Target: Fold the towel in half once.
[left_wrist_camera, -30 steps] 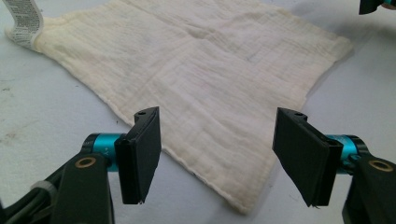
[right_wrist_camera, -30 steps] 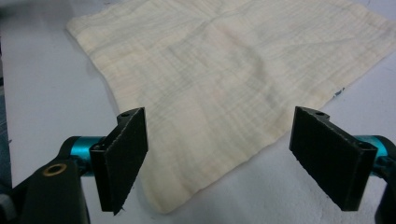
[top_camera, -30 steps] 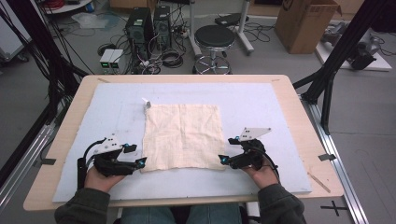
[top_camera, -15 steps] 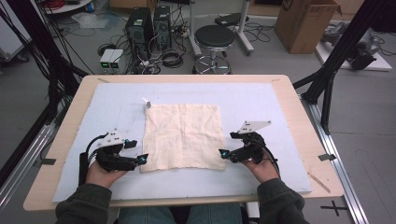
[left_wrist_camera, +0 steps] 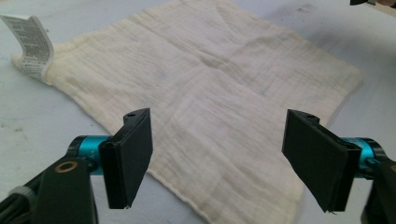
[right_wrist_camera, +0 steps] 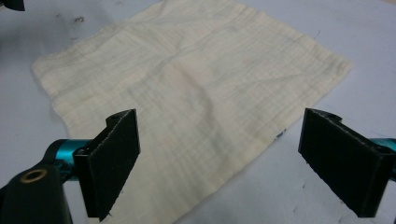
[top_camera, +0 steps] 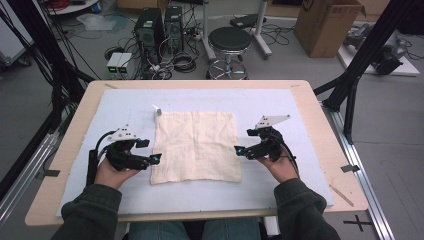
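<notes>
1. The left gripper is held low over the table in the person's left hand, with the forearm coming in from the near edge and the jaws pointing inward at the cloth's left edge. Its jaws stand wide apart with nothing between the pads; they have just been opening.
2. The right gripper mirrors it in the right hand, jaws pointing inward at the cloth's right edge. These jaws also stand wide apart and hold nothing; they too have just been opening.
3. In the left gripper view the two black pads frame the near corner of the cloth, which lies below and ahead of them, not touched.
4. In the right gripper view the pads hang over another corner of the cloth, again clear of it.
5. The cloth lies flat between the two grippers on a pale blue mat. It is cream-coloured, roughly square, with a fine crinkled weave and faint creases crossing at its middle.
6. A white printed label sticks up from the far corner on the left gripper's side.
</notes>
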Demonstrator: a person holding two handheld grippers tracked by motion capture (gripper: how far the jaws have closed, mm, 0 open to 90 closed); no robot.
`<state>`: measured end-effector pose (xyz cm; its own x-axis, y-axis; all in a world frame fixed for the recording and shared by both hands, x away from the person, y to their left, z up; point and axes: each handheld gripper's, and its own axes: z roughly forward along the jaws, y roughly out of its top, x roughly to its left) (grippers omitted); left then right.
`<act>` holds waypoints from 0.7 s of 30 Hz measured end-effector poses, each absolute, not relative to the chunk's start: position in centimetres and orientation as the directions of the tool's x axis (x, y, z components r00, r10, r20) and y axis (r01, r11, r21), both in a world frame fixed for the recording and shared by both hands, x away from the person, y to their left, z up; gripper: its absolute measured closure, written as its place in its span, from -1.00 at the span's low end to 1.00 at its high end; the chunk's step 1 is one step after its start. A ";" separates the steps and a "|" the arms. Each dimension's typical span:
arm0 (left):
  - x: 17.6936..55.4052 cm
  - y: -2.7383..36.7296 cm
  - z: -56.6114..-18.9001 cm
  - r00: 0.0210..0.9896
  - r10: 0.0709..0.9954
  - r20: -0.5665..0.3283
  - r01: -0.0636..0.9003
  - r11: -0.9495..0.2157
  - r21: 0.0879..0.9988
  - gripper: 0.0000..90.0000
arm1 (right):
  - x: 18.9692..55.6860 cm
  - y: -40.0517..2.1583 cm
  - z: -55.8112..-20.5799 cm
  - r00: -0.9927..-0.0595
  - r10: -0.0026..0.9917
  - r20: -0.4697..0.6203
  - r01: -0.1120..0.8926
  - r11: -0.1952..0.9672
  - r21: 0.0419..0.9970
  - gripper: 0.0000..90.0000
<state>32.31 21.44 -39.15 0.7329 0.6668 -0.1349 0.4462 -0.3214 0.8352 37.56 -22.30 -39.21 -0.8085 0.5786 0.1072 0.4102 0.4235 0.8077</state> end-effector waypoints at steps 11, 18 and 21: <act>34.6 21.8 -37.5 0.730 0.669 -0.141 0.445 -0.310 0.840 -0.34 | 39.5 -23.1 -37.7 -0.803 0.584 0.115 0.414 0.410 0.812 -0.73; 36.3 22.2 -37.0 0.723 0.675 -0.147 0.456 -0.306 0.836 -0.30 | 41.4 -22.9 -36.6 -0.805 0.582 0.121 0.418 0.409 0.811 -0.64; 37.2 22.5 -36.8 0.712 0.684 -0.160 0.458 -0.278 0.844 -0.26 | 42.0 -22.7 -36.3 -0.806 0.579 0.122 0.422 0.418 0.804 -0.64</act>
<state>37.23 22.46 -36.80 0.7117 0.6840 -0.1603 0.4577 -0.2784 0.8444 41.99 -22.72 -36.31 -0.8058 0.5794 0.1221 0.4222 0.4177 0.8045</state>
